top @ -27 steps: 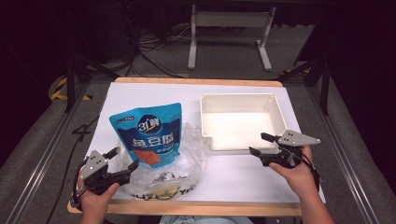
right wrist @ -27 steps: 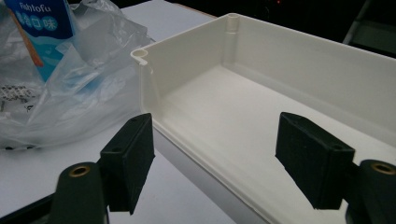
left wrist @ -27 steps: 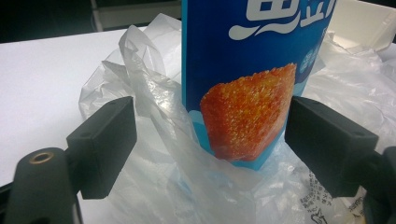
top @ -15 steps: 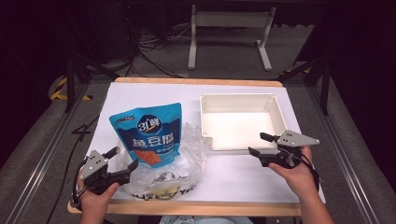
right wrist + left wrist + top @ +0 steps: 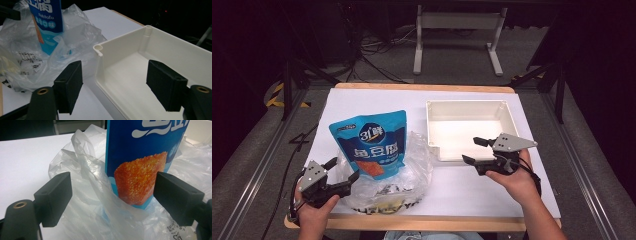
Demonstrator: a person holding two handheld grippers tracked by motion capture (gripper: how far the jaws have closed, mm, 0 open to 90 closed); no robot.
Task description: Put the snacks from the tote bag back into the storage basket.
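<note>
the left gripper (image 5: 343, 171), jaws spread, sits at the crinkled clear plastic bag (image 5: 412, 165) holding the upright blue snack pouch (image 5: 372, 142) near the tabletop's front-left corner, far nearer than the equally agape right gripper (image 5: 475, 151).

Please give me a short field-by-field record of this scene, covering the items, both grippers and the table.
pouch: blue snack pouch standing inside the clear plastic bag
tray: white tray, nothing in it, right of the bag
left gripper: left gripper open, jaws on either side of the bag and pouch's lower end
right gripper: right gripper open, at the tray's near left corner
surface: white table
</note>
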